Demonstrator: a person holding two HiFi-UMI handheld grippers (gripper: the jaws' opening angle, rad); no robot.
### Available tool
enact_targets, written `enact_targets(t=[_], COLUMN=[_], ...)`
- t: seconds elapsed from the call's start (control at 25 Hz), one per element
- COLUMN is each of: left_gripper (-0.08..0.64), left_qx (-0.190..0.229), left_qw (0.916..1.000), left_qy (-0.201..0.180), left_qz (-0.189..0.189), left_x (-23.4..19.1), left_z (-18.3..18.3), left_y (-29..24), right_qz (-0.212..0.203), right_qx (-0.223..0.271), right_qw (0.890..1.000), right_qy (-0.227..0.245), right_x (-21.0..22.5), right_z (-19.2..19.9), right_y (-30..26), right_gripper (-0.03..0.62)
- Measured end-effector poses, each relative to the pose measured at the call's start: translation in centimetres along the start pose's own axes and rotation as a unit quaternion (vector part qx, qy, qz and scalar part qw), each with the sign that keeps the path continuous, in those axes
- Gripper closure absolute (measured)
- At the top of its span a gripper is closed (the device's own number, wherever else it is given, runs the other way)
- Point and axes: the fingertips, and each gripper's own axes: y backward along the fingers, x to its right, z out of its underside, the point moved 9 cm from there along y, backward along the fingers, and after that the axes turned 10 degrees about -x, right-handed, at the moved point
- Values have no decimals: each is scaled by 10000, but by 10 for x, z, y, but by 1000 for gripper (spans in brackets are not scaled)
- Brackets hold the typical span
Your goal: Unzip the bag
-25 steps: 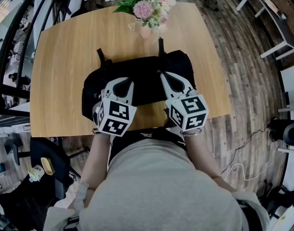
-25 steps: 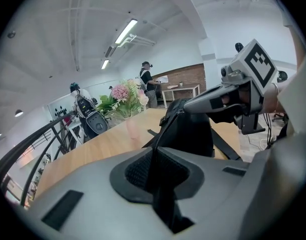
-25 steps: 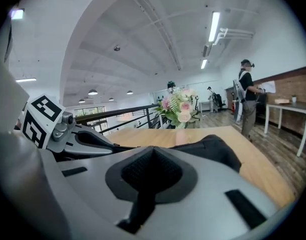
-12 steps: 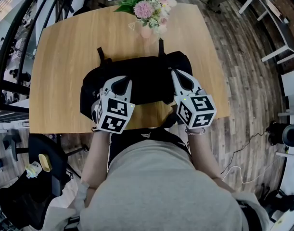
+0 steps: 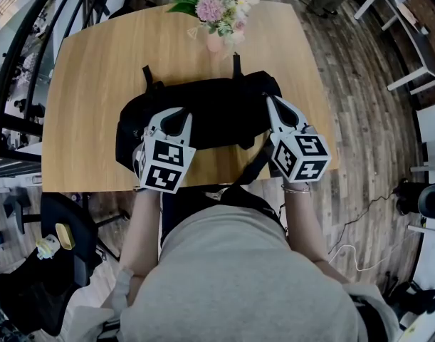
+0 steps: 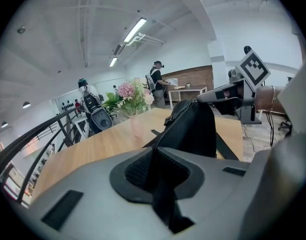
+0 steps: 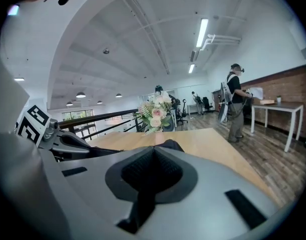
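Observation:
A black bag (image 5: 217,112) lies across the wooden table (image 5: 89,84) near its front edge. My left gripper (image 5: 171,116) is shut on the bag's fabric at its left part; in the left gripper view the fabric and zip line (image 6: 163,134) run straight into my left gripper (image 6: 155,151). My right gripper (image 5: 269,100) is shut at the bag's top near its right end. The bag (image 6: 193,129) peaks up to the right gripper (image 6: 203,99), so the zipper pull seems pinched, though the pads hide it. Past my right gripper (image 7: 153,151) only the bag's end (image 7: 168,145) shows.
A vase of flowers (image 5: 221,13) stands at the table's far edge behind the bag. A bag strap (image 5: 251,173) hangs over the near edge. A dark chair (image 5: 67,234) sits at the lower left, a white table (image 5: 402,27) at the far right. A person (image 7: 235,101) stands in the room.
My right gripper has slid to the right along the top of the bag, toward its right end. The left gripper has kept its place on the bag.

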Motion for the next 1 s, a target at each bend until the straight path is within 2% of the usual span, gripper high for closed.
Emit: enact_targets(t=[0.36,0.48,0.68,1.0], left_gripper=[515,486,383,367], left_qx=[-52,-6,230,525], left_qw=[9988,9982,9947,9895], left_qy=[444,504,876,1314], left_qz=[-178,-326,-490,-285], left_x=[4,7,4,4], left_z=[4,5,5,3], left_y=[4,8,22,39], right_qz=[-295,-327,-467,-1043], right_qx=[130,164,167,185], right_qw=[9989,9985,9983,9944], right_qy=[-350,-404,-295,55], right_x=[-5,-9,-19,-52], right_z=[9,11,11,1], right_y=[0,4,8,11], right_gripper=[580,580,570,538])
